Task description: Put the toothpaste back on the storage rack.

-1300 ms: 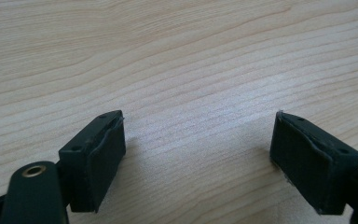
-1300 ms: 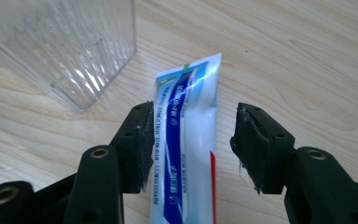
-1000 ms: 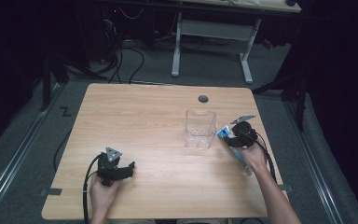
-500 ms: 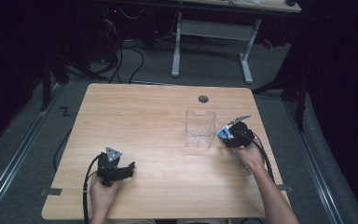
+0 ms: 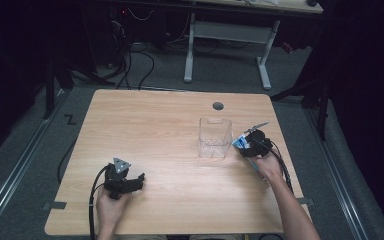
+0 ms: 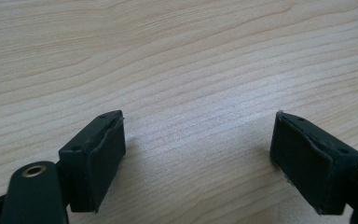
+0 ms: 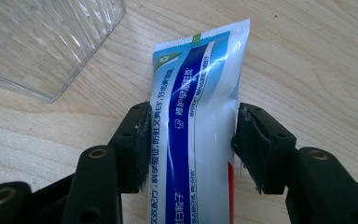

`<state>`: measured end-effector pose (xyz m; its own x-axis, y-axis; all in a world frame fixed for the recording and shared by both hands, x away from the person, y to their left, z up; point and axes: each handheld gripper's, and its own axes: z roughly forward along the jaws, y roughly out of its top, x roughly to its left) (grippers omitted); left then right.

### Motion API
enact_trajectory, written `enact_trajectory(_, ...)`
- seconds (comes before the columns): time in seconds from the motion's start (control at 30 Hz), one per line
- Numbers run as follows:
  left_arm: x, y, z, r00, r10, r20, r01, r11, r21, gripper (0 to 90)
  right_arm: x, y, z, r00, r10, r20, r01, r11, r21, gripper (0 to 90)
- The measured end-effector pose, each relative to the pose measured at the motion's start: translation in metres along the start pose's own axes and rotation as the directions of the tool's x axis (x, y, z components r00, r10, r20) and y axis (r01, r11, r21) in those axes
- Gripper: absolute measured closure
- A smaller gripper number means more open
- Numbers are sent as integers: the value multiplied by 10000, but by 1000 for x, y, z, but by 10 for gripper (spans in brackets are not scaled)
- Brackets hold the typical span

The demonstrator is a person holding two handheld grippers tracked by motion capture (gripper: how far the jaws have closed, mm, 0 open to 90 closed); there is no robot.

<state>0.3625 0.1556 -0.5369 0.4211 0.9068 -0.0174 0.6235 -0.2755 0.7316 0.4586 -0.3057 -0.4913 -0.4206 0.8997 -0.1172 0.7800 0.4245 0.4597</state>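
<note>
My right gripper (image 7: 190,142) is shut on a blue and white toothpaste tube (image 7: 198,116), its jaws pressing both long edges, flat end pointing away. Up and left of that end lies a clear plastic box (image 7: 37,42). In the high view the right gripper (image 5: 246,143) holds the tube (image 5: 240,143) just right of the clear box (image 5: 215,138), slightly above the table. My left gripper (image 5: 136,181) rests near the table's front left. In its own view the left gripper (image 6: 198,151) is open over bare wood, nothing between the jaws.
The wooden table (image 5: 155,130) has a round cable hole (image 5: 218,106) near its far edge. Cables trail from both grippers toward the person. Beyond the table stand a white desk frame (image 5: 225,35) and floor cables.
My right gripper has carried the toothpaste tube a little left and away from the person, closer to the clear box. The left gripper has stayed still.
</note>
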Motion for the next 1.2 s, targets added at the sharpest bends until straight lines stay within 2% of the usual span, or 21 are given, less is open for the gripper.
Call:
enact_trajectory(0.27, 0, 0, 0, 10000, 2, 1, -2, 10000, -2, 184, -2, 5, 0, 9999, -2, -139, 8, 9991, 417, 483)
enact_trajectory(0.5, 0, 0, 0, 10000, -3, 2, 3, 10000, 0, 184, -5, 7, 1, 9986, 312, -420, -288, 9980, 563, 513)
enact_trajectory(0.6, 0, 0, 0, 10000, -2, 3, 2, 10000, 0, 184, -4, 8, 1, 9987, 314, -390, -287, 9974, 662, 529)
enact_trajectory(0.7, 0, 0, 0, 10000, 0, 1, 0, 10000, 0, 184, -3, 10, 0, 9988, 247, -421, -212, 9965, 815, 602)
enact_trajectory(0.77, 0, 0, 0, 10000, 3, 3, -3, 10000, 0, 184, -4, 11, -2, 9984, 411, -384, -375, 9953, 896, 644)
enact_trajectory(1.03, 0, 0, 0, 10000, 1, 4, -1, 10000, 1, 184, -5, 15, 1, 9990, 407, -206, -376, 9906, 1314, 662)
enact_trajectory(1.07, 0, 0, 0, 10000, -2, 3, 2, 10000, -1, 184, -5, 18, 1, 9989, 428, -181, -395, 9870, 1559, 668)
enact_trajectory(1.2, 0, 0, 0, 10000, 1, 2, -1, 10000, 1, 184, -8, 19, 1, 9980, 574, -250, -526, 9851, 1640, 680)
